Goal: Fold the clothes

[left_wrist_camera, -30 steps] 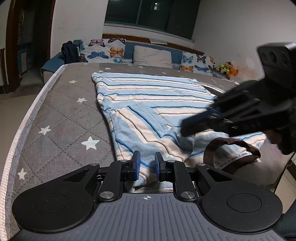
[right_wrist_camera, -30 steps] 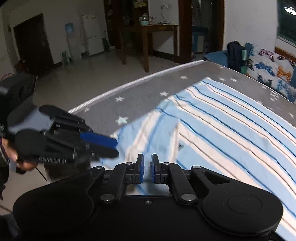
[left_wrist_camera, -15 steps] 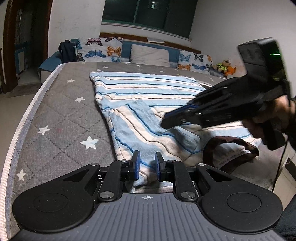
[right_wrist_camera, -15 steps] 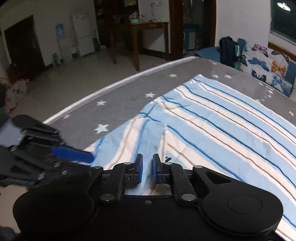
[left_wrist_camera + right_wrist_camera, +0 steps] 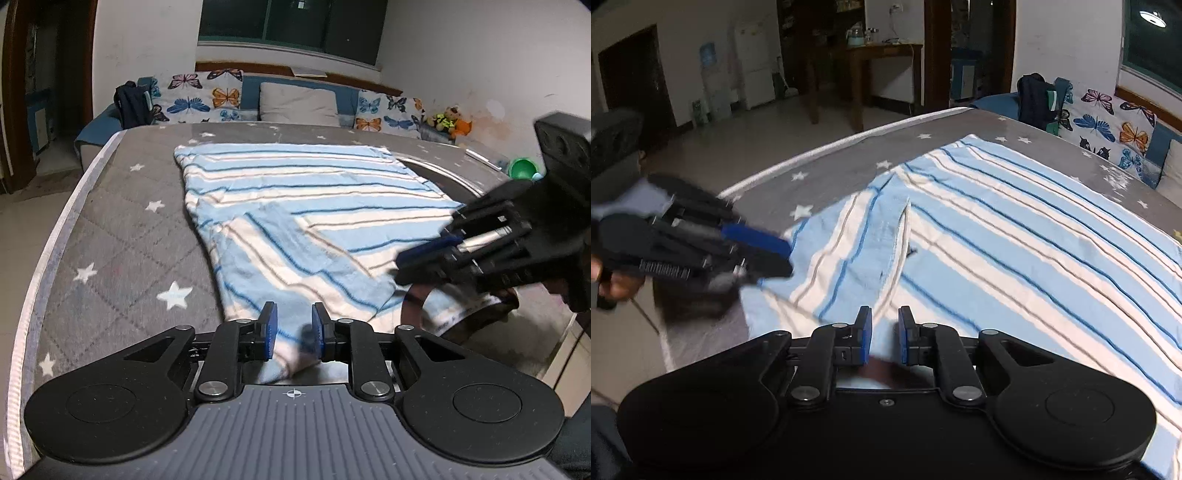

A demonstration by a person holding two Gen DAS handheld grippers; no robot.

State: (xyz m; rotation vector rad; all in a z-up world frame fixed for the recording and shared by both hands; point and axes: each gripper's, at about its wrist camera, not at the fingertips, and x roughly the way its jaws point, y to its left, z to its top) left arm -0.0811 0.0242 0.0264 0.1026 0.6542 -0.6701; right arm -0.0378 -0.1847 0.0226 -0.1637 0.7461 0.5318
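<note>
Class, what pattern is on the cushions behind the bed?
Colourful butterflies on white cushions, clearest in the left wrist view.

The black right gripper, raised over the blue-and-white striped knit garment half a second ago, has dropped to the garment's near right edge by its dark brown collar. Both grippers' jaws now stand slightly wider apart; the left gripper straddles the near hem.

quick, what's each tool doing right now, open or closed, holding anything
Left tool: open, the striped garment hem lies between its fingers, not clamped.
Right tool: open, holding nothing, above the garment's near edge.
</note>
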